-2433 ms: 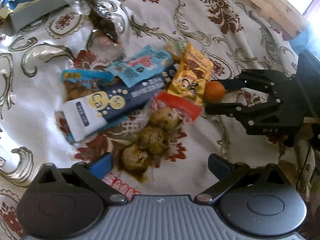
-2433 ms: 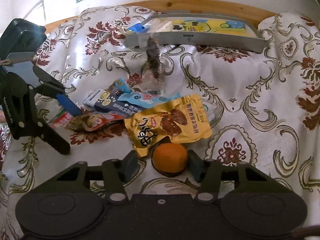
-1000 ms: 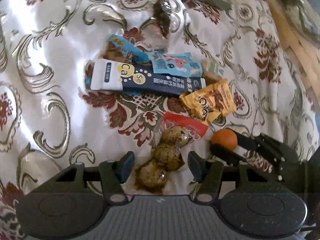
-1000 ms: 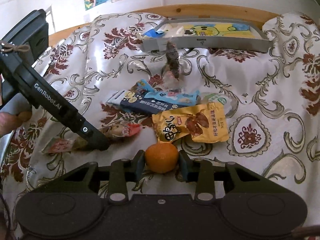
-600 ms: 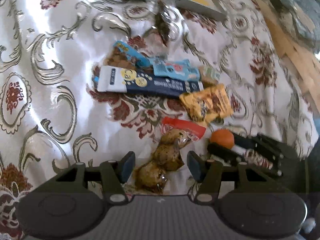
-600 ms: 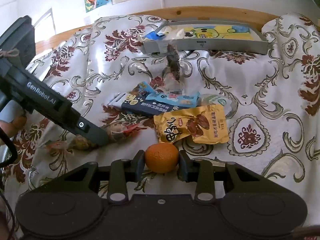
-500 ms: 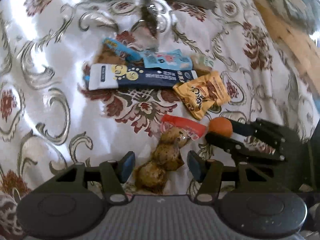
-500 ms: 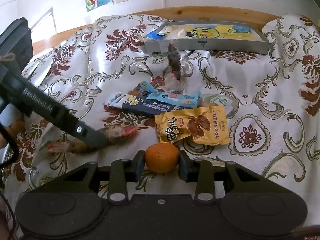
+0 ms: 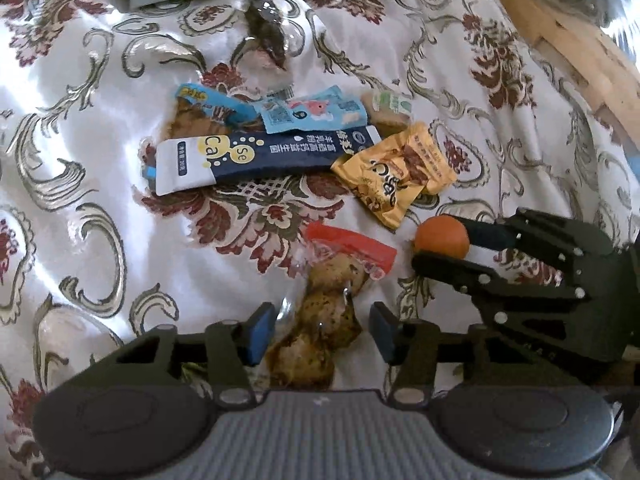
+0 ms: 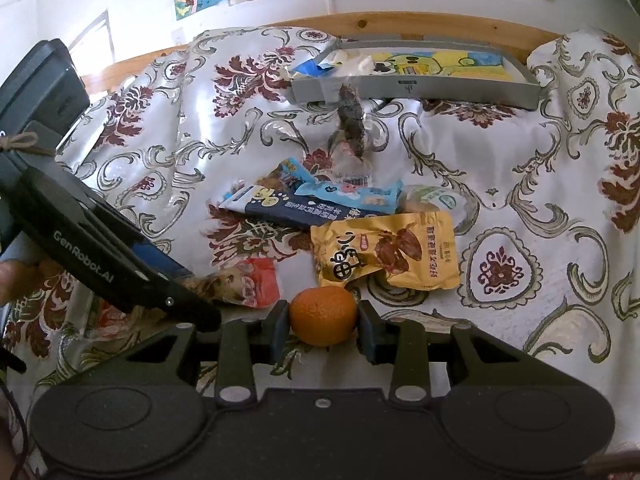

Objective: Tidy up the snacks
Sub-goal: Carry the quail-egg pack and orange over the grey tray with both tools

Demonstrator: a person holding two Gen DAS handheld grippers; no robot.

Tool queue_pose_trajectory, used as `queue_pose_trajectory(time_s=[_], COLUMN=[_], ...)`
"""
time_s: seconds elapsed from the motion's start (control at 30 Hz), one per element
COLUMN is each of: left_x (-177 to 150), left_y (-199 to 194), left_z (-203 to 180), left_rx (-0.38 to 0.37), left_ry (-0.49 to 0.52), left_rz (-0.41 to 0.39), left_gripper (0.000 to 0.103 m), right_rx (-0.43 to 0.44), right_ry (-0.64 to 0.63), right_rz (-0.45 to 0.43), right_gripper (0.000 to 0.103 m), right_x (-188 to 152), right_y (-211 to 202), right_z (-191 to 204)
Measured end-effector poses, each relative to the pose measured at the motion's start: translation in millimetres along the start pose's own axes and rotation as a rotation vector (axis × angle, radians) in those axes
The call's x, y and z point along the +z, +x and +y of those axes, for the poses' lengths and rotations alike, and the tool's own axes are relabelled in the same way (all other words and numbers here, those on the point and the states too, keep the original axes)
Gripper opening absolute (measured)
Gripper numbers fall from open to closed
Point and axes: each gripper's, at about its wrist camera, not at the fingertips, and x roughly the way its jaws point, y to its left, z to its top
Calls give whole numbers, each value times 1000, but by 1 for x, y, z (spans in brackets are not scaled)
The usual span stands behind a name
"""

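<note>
A clear packet of brown braised eggs (image 9: 326,312) with a red top lies on the floral cloth. My left gripper (image 9: 322,334) straddles its lower half with the blue pads (image 9: 260,330) close on either side, and the jaws are closing. A thin gap still shows at each pad. To the right, my right gripper (image 10: 323,322) is shut on a small orange (image 10: 323,315), held just above the cloth. The orange (image 9: 440,236) also shows in the left wrist view, between the black fingers.
A loose pile lies beyond: a yellow packet (image 9: 396,176), a long dark blue packet (image 9: 260,156), a light blue packet (image 9: 316,114) and a clear packet of dark snack (image 9: 266,36). A grey tray (image 10: 412,84) stands at the back by the wooden rail.
My left gripper rolled a little and its jaws narrowed around the egg packet. The right gripper kept still with the orange in it.
</note>
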Motion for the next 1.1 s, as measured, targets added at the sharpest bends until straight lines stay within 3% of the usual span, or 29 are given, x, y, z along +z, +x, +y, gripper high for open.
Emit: queue_pose_trajectory(time_s=[0.1,0.13,0.63,0.93,1.1], left_x=[-1,-1,1,55,100], left_y=[-5,-7,-24,-42,-50], left_z=[1,1,6,8,14], left_rx=[-11,-15,-9,-19,-32], left_ry=[-31,-38,-113,-153,-196], left_rz=[-17,-27,-136,-286,-379], left_gripper=[48,41,39,40,40], right_rx=[3,4,6,24,32], right_ry=[-11,-14,-19,-7,-32], right_rz=[-12,-15,-40,-84,-125], right_gripper=[38,38,38,38,38], right_x=[1,2,5,30,64], right_y=[-2,-3,-5,-7,-4], right_z=[2,2,6,-2,-14])
